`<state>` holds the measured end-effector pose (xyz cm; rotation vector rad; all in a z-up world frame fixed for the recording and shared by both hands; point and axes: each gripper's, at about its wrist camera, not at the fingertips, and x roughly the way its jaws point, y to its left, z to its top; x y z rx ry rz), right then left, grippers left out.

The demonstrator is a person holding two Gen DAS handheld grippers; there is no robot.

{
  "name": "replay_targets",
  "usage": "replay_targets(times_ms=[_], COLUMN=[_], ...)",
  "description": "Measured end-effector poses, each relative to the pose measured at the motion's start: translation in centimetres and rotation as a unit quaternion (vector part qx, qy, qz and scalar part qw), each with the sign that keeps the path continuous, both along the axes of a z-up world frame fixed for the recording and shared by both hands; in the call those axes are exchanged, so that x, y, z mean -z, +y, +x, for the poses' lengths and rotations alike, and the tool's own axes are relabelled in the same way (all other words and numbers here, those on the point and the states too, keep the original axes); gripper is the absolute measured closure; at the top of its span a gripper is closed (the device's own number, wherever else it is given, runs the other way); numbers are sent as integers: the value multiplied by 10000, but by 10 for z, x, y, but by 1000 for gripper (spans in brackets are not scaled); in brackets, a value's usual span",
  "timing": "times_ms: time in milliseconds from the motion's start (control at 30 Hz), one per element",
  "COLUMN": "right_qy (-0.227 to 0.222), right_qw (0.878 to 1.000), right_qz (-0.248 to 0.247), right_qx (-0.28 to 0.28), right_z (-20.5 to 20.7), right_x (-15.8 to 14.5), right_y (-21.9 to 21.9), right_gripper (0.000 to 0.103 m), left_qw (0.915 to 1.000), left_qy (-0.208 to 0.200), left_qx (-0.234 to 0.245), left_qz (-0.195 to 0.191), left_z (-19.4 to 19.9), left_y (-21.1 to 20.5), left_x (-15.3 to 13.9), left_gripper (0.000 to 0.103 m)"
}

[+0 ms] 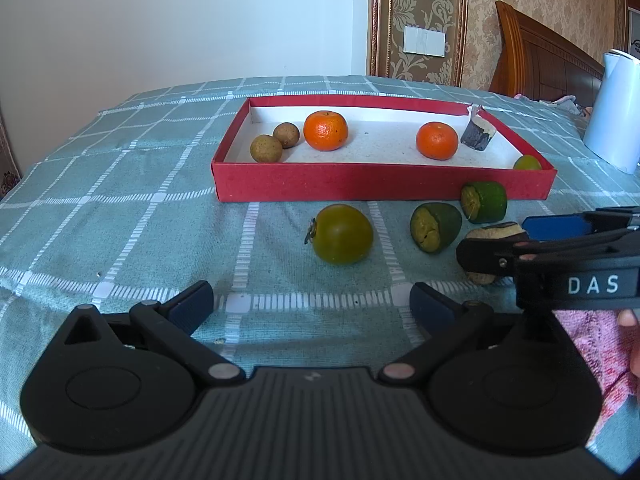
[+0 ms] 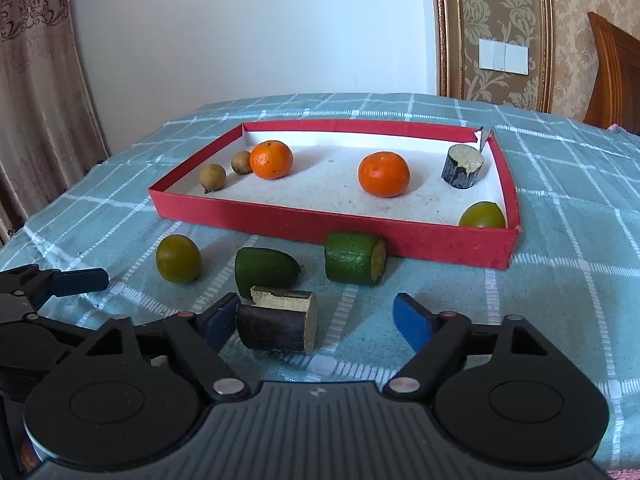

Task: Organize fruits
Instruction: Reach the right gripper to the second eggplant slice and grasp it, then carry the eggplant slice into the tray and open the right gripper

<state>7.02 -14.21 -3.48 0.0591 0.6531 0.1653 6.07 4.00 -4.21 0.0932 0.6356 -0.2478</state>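
The right gripper (image 2: 316, 314) has its jaws spread wide around the dark stub (image 2: 278, 322) lying on the bench, one pad touching it but nothing clamped; the left gripper (image 1: 312, 304) is open and empty. The stub looks stiff, light, apt to roll; grip its curved flanks. Beyond, the red tray's (image 2: 320, 222) wall half hides a green fruit (image 2: 482, 215).

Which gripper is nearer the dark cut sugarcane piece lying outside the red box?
Right. The right gripper is open around the sugarcane piece, its left finger apparently touching it. The left gripper hangs open over bare cloth, off to the piece's left.
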Motion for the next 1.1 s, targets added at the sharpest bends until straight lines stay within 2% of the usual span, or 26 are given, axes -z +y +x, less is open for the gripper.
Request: replay_targets(times_ms=[100,167,233,600,733,900,1100], right_qy=[-5,-29,-61,-243,-319,-426,-449], right_qw=[9999,9997,9997,9995,9992,9991,9989], right_qz=[102,217,181,183,213,-59,-153], right_qx=[-65,-137,-150,-115,-77,-24,19], right_z=[-1,-3,-5,-17,-25,-36,-43], right_x=[1,-1,-2,-5,-7,-8,-8], right_y=[-1,-2,-1,-7,-17,-25,-32], right_gripper=[31,54,61,64,68,69,69], left_qw=[10000,10000,10000,10000,10000,10000,10000], left_qy=[0,0,0,0,0,0,1], left_qx=[0,0,0,0,0,0,1], left_qz=[0,0,0,-1,-1,-1,-3], left_z=[0,0,0,0,0,0,0], left_y=[0,0,0,0,0,0,0], left_x=[0,0,0,0,0,0,0], left_gripper=[0,0,0,0,0,0,0])
